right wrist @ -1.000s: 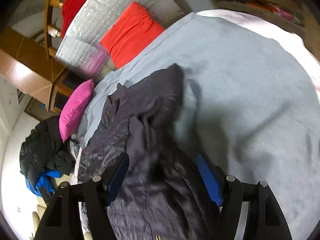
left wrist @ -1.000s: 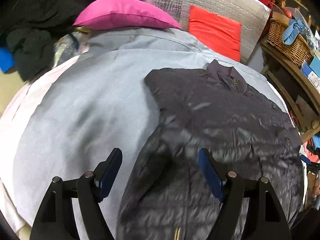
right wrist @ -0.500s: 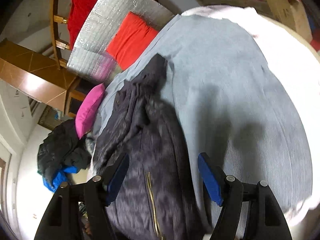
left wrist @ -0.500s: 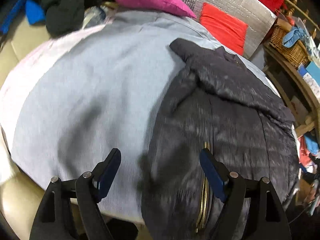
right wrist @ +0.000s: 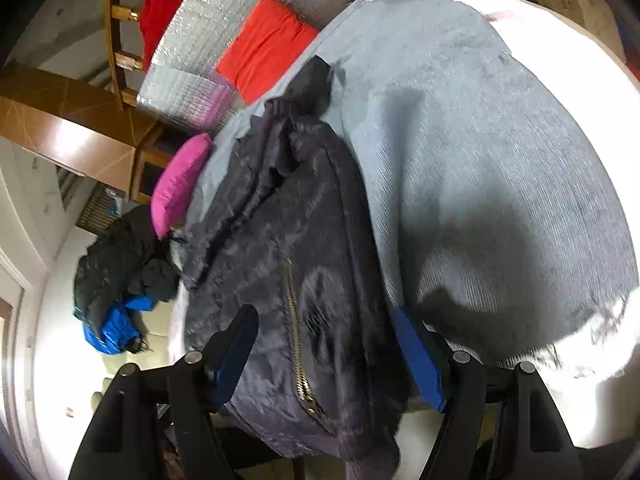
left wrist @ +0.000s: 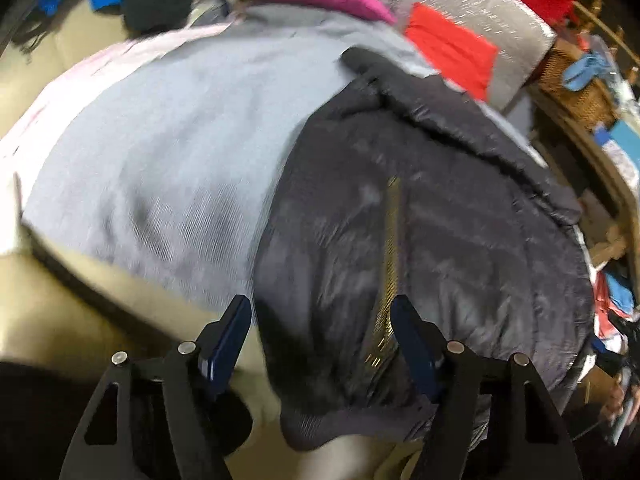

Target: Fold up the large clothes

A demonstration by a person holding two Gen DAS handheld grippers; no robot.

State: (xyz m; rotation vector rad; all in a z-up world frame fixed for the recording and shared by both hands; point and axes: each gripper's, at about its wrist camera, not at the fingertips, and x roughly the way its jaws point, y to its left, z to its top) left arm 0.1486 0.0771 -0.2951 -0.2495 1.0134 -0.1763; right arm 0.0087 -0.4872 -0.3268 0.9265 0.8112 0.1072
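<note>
Jacket (left wrist: 460, 216) lies zipped, dark, sleeves folded across its front

Dark quilted jacket (left wrist: 460, 216) spread flat, gold zipper closed, hem overhanging edge.

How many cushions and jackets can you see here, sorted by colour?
Pink cushion: 1
Red cushion: 1
Dark grey jacket spread on the grey cover: 1
Black jacket in the heap at the side: 1
Blue garment beneath it, possibly a jacket: 1
Total: 5
</note>
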